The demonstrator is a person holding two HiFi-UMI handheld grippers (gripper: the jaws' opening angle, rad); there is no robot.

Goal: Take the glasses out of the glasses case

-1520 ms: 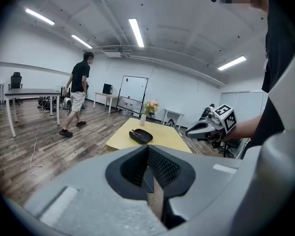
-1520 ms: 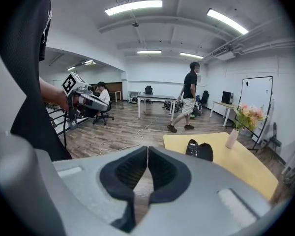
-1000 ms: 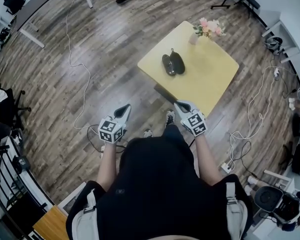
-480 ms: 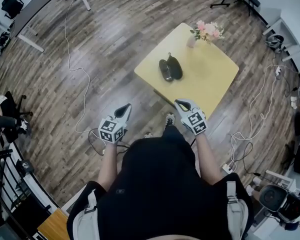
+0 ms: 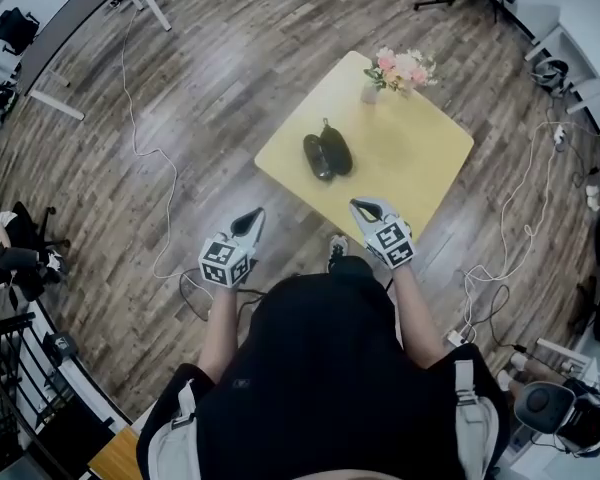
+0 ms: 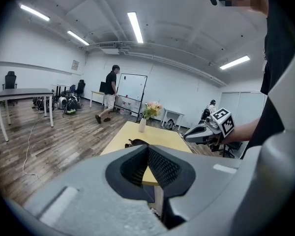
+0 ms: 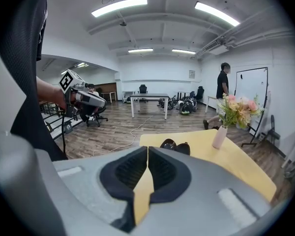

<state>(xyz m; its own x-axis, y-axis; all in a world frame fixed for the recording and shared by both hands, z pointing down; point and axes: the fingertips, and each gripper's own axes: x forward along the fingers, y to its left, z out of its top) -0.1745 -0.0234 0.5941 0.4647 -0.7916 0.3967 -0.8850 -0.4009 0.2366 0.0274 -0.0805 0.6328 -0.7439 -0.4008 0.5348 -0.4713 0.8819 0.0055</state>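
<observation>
Left gripper (image 5: 251,216): held in the air over the wooden floor (image 5: 205,98), short of the table's near edge; in the left gripper view the two dark ribbed pads of the left gripper (image 6: 148,156) meet along one line, with nothing between them
Right gripper (image 5: 361,206): held level with the left one and well apart from it, its tip just at the table's near edge as seen from the head; in the right gripper view the right gripper (image 7: 147,165) has its pads pressed together and is empty
Table (image 5: 415,163): square yellow top, set cornerwise to the person
Glasses case (image 5: 327,154): dark, lying on the table near its left corner, showing as two oval halves side by side and touching; well apart from both grippers; also seen ahead of the jaws in the right gripper view (image 7: 176,146) and the left gripper view (image 6: 135,142)
Glasses: too small to tell from the case in any view
Vase (image 5: 370,92): pale, upright at the table's far corner, holding pink flowers (image 5: 402,66)
Person (image 6: 109,95): on the floor beyond the table, beside a whiteboard (image 6: 131,89)
</observation>
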